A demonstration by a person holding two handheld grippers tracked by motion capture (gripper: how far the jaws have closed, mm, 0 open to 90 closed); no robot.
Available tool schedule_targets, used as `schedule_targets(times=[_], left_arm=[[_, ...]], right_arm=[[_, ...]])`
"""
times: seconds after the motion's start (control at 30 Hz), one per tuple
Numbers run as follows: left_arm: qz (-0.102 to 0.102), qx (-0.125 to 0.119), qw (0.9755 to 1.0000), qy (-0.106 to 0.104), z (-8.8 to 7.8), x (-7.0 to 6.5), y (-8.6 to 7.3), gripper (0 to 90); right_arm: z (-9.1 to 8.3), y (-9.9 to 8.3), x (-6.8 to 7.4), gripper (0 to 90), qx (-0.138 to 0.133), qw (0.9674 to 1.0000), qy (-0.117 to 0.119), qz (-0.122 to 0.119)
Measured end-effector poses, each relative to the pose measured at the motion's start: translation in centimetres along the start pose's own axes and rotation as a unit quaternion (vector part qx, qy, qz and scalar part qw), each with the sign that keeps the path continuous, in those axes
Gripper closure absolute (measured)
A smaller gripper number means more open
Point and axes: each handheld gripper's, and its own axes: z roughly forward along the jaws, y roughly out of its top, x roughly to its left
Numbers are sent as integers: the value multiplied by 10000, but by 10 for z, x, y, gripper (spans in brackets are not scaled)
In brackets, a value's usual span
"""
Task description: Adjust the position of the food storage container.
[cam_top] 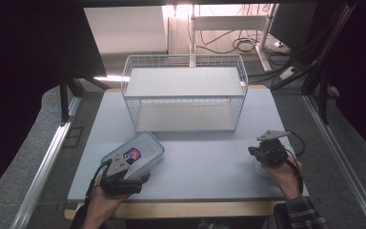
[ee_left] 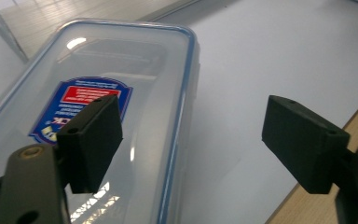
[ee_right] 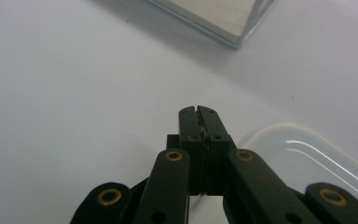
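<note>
Here, from the high view, I see a pale blue-grey tabletop [cam_top: 200, 162] with a white wire basket [cam_top: 185, 93] standing at its far middle. Near the front left corner lies a clear plastic food container [cam_top: 140, 153] with a blue-rimmed lid and a blue and red label. My left gripper [cam_top: 126, 183] sits at the container's near end, by the front edge. My right gripper [cam_top: 256, 151] hovers near the front right corner, above a pale translucent lid or tray [cam_top: 262, 171] that I can only half make out.

In the left gripper view, the container [ee_left: 98, 116] fills the left half. The jaws stand apart: one pad hangs over the lid beside the label, the other over bare tabletop to the right. They straddle the container's long right rim without pressing on it.

In the right gripper view, the jaws are pressed together with nothing between them. The pale lid or tray [ee_right: 307, 158] lies just below and to their right, and a corner of the basket [ee_right: 219, 21] shows at the top.

I judge the container light, stiff and empty, with a smooth, slippery lid. The raised blue rim or a side wall looks the safest place to pinch.
</note>
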Motion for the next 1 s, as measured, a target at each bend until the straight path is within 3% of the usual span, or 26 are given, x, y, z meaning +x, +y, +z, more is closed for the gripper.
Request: schedule_targets(times=[0.13, 0.23, 0.37, 0.73, 0.9, 0.97, 1.0], left_arm=[[-76, -9, 9999, 126, -7, 5, 0, 268], [-166, -128, 9998, 21, -16, 11, -1, 283], [-352, -262, 9990, 51, -27, 20, -2, 372], [-650, -22, 9956, 671, -46, 39, -18, 727], [-1000, 167, 9896, 1018, -55, 58, -33, 867], [-1144, 375, 9855, 1193, -52, 67, -41, 889], [-1209, 542, 9821, 1340, -50, 71, -45, 895]], right_arm=[[-2, 3, 5, 894, -95, 9999, 67, -83], [-1, 4, 6, 890, -127, 9997, 141, -123], [-1, 5, 8, 890, -169, 9996, 177, -157], [5, 11, 20, 894, -346, 9989, 120, -287], [9, 14, 25, 893, -392, 9985, 168, -328], [10, 15, 27, 893, -423, 9984, 187, -320], [11, 16, 28, 892, -448, 9983, 188, -326]])
